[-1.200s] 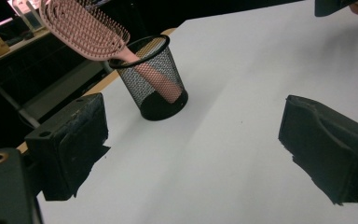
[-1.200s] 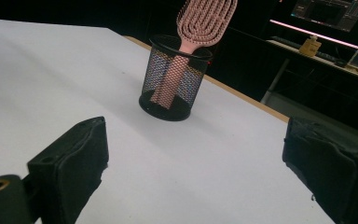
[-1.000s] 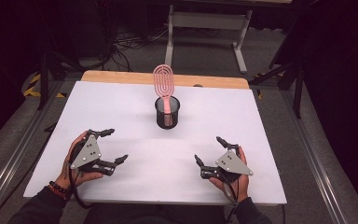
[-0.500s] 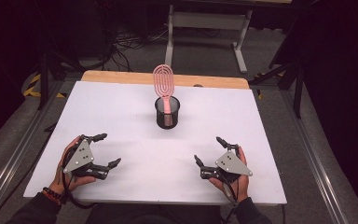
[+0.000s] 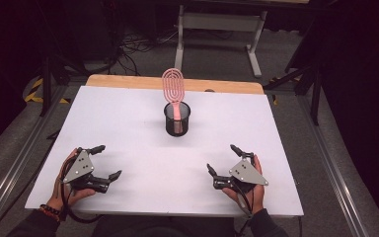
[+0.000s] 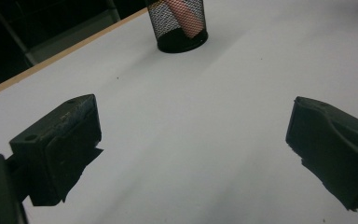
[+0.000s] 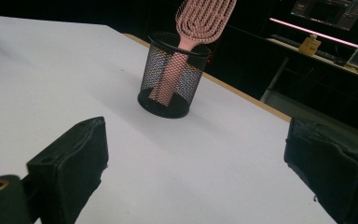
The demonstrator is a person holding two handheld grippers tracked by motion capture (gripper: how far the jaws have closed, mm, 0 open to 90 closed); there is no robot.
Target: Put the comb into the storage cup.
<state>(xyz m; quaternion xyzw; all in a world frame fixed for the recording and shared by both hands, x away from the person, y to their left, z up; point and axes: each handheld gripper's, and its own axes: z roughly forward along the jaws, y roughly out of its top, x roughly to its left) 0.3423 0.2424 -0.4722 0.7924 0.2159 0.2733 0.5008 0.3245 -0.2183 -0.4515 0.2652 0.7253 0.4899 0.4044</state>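
Note:
A black mesh cup (image 5: pixel 177 121) stands upright at the middle of the white table top (image 5: pixel 128 113), with a pink hairbrush (image 5: pixel 173 85) standing in it, head up. My left gripper (image 5: pixel 107 161) lies low near the front left edge, open; its jaws have just been opening and nothing is between them. My right gripper (image 5: pixel 222 158) rests near the front right, open and empty. Both point roughly toward the cup. The left gripper view looks past its own left gripper (image 6: pixel 193 140) to the cup (image 6: pixel 179 25). The right gripper view has the right gripper (image 7: pixel 196 158), the cup (image 7: pixel 172 79) and the brush (image 7: pixel 205 16).
A wooden strip (image 5: pixel 128 81) runs along the table's far edge. Behind it are a grey metal stand (image 5: pixel 219 22) and cables on a dark floor. Metal rails (image 5: pixel 325 163) flank the table on both sides.
My left gripper has slid a little toward the front left edge and sunk lower, its jaws slightly wider. The right gripper, cup and brush have not moved.

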